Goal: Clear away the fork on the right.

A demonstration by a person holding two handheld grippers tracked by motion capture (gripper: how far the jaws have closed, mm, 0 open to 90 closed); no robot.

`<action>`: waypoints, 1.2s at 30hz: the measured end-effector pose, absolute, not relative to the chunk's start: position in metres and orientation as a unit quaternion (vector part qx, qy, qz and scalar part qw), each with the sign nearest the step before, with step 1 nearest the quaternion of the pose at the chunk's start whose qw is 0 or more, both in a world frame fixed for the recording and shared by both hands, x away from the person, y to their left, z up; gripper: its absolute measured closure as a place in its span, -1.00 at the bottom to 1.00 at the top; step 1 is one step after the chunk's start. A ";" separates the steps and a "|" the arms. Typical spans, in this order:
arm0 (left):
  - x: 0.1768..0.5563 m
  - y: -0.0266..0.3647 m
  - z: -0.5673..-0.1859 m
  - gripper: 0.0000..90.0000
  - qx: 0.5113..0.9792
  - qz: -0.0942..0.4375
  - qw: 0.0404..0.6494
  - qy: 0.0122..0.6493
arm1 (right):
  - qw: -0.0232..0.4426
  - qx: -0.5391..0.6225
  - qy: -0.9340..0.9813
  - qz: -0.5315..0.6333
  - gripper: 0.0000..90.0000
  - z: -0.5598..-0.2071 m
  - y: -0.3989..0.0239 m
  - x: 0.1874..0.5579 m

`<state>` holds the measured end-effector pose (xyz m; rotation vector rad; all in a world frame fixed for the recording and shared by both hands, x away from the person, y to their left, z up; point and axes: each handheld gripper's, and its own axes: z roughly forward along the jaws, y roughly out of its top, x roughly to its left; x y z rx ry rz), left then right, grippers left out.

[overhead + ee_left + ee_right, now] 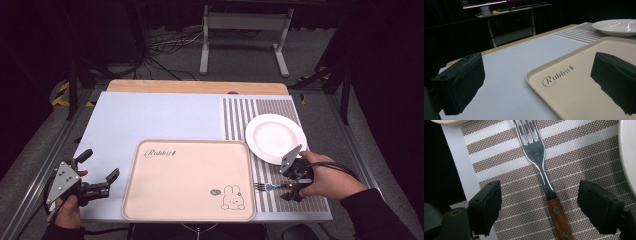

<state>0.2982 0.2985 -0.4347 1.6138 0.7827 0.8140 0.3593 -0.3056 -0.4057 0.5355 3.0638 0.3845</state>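
**Fork between spread jaws, not yet gripped**

In the right gripper view, my right gripper point(540, 206) has its 2 jaws spread wide with the fork point(541, 173) lying between them, neither pad touching it. The wooden handle with 2 rivets runs down to the bottom centre of the frame; the steel neck and tines point to the top centre. In the high view the same gripper point(292, 186) sits at the lower right, and the fork point(265, 187) lies flat on the striped placemat point(280, 107), just right of the beige tray point(187, 180) and below the white plate point(276, 137).

I judge the fork to be light and rigid. The polished steel looks slick, so pads could slide on the neck; the wood should give better friction. I would take hold on the handle near the upper rivet, where it is widest, closing across its sides. It lies low on the woven mat, so the pads likely need to come right down to the surface to catch it.

My left gripper point(100, 175), at the lower left of the high view, is also spread and holds nothing, with its right jaw over the tray's left rim in the left gripper view.
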 end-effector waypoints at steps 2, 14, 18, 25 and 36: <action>0.298 0.299 -0.435 -1.00 0.683 0.344 0.553 0.331 | 0.002 0.166 0.979 0.121 -0.51 -0.405 -0.306 0.360; 0.298 0.298 -0.435 -1.00 0.685 0.344 0.551 0.330 | 0.015 0.128 0.987 0.095 0.08 -0.409 -0.306 0.362; 0.299 0.299 -0.435 -1.00 0.684 0.344 0.552 0.331 | 0.011 0.107 0.990 0.090 0.28 -0.411 -0.306 0.364; 0.299 0.299 -0.435 -1.00 0.686 0.343 0.550 0.330 | 0.022 0.067 0.995 0.065 0.55 -0.411 -0.303 0.368; 0.299 0.299 -0.435 -1.00 0.686 0.343 0.551 0.330 | 0.021 0.036 0.998 0.043 0.74 -0.414 -0.298 0.368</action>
